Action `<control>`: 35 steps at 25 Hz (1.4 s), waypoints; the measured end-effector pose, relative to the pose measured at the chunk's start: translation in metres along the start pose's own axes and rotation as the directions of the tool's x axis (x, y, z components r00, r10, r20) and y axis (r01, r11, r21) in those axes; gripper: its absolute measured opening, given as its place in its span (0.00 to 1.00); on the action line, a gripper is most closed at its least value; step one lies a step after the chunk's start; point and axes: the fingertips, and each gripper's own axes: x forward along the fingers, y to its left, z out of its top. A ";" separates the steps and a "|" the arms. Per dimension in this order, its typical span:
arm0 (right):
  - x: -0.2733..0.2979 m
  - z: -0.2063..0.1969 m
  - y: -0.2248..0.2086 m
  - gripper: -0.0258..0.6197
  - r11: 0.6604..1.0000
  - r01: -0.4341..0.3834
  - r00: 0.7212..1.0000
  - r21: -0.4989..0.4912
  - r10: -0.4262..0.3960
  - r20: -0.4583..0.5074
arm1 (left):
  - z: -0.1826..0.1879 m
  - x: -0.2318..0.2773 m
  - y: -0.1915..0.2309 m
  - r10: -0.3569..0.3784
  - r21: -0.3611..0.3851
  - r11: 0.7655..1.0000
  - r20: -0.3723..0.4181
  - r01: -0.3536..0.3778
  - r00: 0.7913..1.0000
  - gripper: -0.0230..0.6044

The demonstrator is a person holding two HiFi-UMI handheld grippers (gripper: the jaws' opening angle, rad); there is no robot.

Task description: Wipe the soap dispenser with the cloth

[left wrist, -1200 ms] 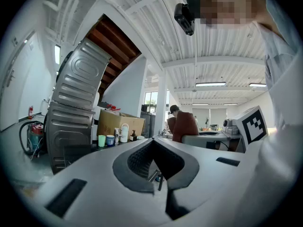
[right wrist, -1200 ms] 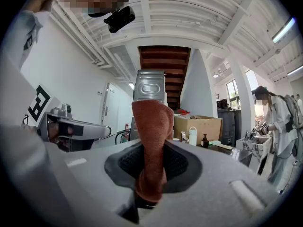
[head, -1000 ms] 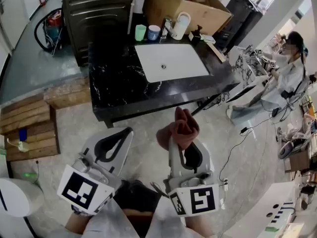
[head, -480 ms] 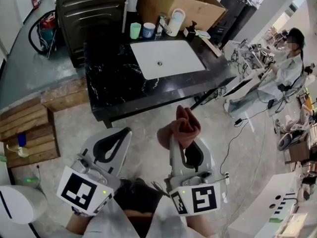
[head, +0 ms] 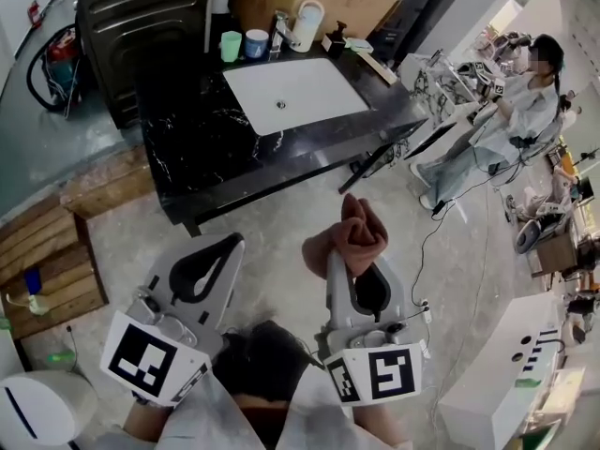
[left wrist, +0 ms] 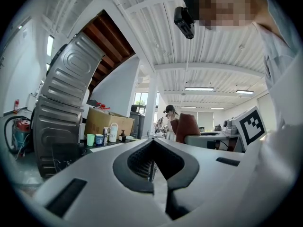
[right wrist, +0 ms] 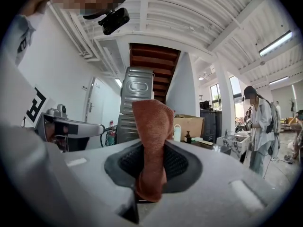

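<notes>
**A:** Big open workshop room with a bare concrete floor. The main thing is a black marble counter with a white rectangular sink set in it. Compared with a second ago, the counter has slid up and left in the head view, while both grippers sit in the same spot. I reckon the person's just turning, not closing in.

**B:** Yeah, wiping hasn't started. The small dark pump soap dispenser is at the counter's back edge, just beside a tall white bottle. It's well apart from the rust-brown cloth.

**A:** And the claws?

**B:** The right gripper is clamped on the cloth, which pokes up past its tips. The left gripper has its jaws together on nothing.
</notes>
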 end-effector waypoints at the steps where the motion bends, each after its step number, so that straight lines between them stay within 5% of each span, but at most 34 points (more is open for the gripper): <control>1: -0.002 -0.001 -0.002 0.16 1.000 0.011 1.000 0.001 -0.011 -0.003 | 0.000 0.001 0.000 -0.006 -0.002 1.000 0.002 0.006 1.000 0.04; 14: 0.001 -0.011 -0.058 0.16 0.998 0.058 0.998 -0.010 -0.058 -0.003 | -0.003 0.058 -0.026 -0.056 0.007 0.998 -0.003 0.056 0.998 0.04; 35: 0.010 -0.025 -0.282 0.16 0.999 -0.031 0.999 0.006 0.031 0.008 | -0.001 0.250 -0.140 0.028 0.012 1.000 -0.007 -0.028 1.000 0.04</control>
